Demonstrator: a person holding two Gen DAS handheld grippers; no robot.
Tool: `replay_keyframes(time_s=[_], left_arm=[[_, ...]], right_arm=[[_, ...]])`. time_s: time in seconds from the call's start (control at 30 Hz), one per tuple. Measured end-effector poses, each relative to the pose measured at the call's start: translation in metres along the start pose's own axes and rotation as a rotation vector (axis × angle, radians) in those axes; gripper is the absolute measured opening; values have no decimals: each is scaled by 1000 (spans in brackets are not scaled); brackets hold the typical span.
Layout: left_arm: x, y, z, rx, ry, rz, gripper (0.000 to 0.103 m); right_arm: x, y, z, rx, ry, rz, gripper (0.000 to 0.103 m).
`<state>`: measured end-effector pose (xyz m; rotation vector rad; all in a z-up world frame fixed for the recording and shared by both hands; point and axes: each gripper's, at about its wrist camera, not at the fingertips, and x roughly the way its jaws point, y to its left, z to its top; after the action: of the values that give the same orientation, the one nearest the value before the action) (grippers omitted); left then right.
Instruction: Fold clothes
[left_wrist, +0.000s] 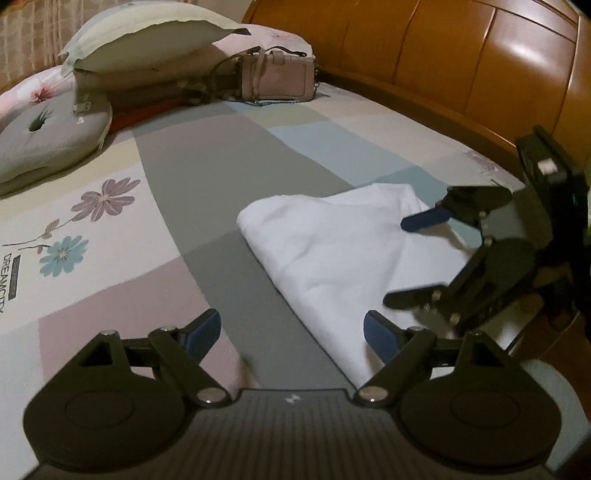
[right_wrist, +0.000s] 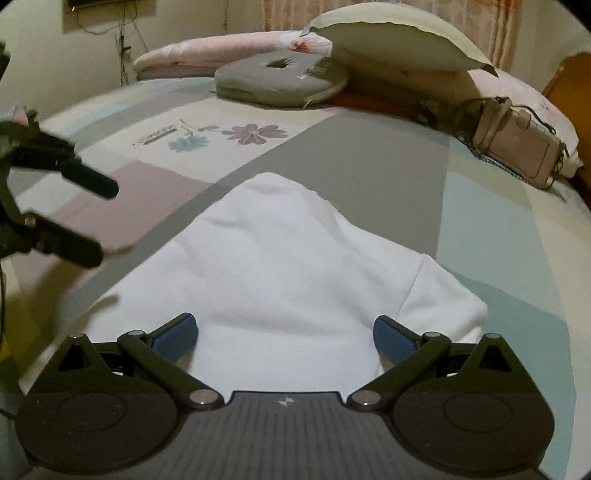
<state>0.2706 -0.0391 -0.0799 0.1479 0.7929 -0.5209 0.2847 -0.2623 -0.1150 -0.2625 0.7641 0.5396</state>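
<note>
A white folded garment (left_wrist: 332, 251) lies flat on the patchwork bed sheet (left_wrist: 207, 192). My left gripper (left_wrist: 291, 334) is open over the sheet beside the garment's left edge. Its right fingertip (left_wrist: 380, 336) sits just at that edge, and nothing is between the pads. My right gripper (left_wrist: 410, 258) reaches in from the right, open above the garment. In the right wrist view the garment (right_wrist: 280, 266) spreads out in front of my right gripper (right_wrist: 286, 338), whose blue pads stand wide apart above the cloth without pinching it. My left gripper (right_wrist: 96, 221) shows at the left, open.
A grey round cushion (right_wrist: 280, 83), a pale pillow (right_wrist: 399, 40) and pink bedding are piled at the far side of the bed. A beige handbag (right_wrist: 513, 144) lies beside them. A wooden headboard (left_wrist: 461, 62) runs along the right of the bed.
</note>
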Motion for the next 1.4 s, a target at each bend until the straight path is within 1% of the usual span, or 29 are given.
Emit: replay_keyframes(time_s=[0.03, 0.07, 0.17, 0.33, 0.37, 0.47, 0.5, 0.57, 0.63, 0.73, 0.8, 0.87, 0.97, 1.0, 1.03, 1.1, 1.13, 1.2, 1.27, 1.4], left_arm=[[-2, 0, 0, 6, 0, -3, 85], [-2, -3, 0, 17, -3, -13, 85], [0, -20, 1, 54, -16, -78, 86], [18, -58, -8, 155, 8, -176, 86], [22, -62, -9, 166, 20, -176, 86], [32, -67, -11, 168, 66, -132, 85], [30, -67, -10, 158, 69, -128, 85], [17, -62, -6, 121, 43, -144, 86], [6, -56, -2, 95, 24, -149, 86], [-2, -54, -2, 87, 23, -118, 86], [-4, -58, -6, 108, 35, -100, 86], [-2, -63, -15, 130, 57, -118, 86], [1, -72, -29, 161, 94, -161, 87], [4, -72, -34, 155, 111, -166, 87], [8, -71, -40, 135, 134, -164, 87], [12, -68, -47, 109, 174, -138, 87], [11, -65, -48, 98, 178, -126, 87], [4, -57, -45, 77, 158, -115, 88], [-5, -49, -37, 63, 115, -89, 88], [-12, -36, -15, 33, 32, -43, 88]], right_arm=[[-2, -2, 0, 12, -1, 0, 103], [-10, 1, 0, 16, -7, -22, 103], [-37, 5, -10, 28, -44, -57, 103], [-58, 1, -34, 140, -27, -68, 103], [-63, 2, -39, 155, -21, -70, 103], [-80, 4, -51, 152, -6, -117, 103], [-86, 5, -52, 153, -6, -132, 103], [-100, 6, -55, 167, -27, -144, 103], [-111, 3, -57, 189, -48, -136, 103], [-120, -6, -57, 282, -94, -87, 103], [-119, -7, -52, 332, -123, -40, 103], [-114, 0, -49, 328, -133, -9, 103], [-103, 14, -50, 304, -117, 39, 103], [-99, 18, -52, 303, -108, 58, 103], [-95, 21, -54, 303, -98, 77, 103], [-87, 23, -61, 326, -64, 98, 103], [-84, 23, -66, 334, -41, 95, 103], [-85, 21, -69, 340, -32, 82, 103], [-88, 19, -69, 343, -37, 73, 103], [-88, 14, -46, 319, -120, 71, 103]])
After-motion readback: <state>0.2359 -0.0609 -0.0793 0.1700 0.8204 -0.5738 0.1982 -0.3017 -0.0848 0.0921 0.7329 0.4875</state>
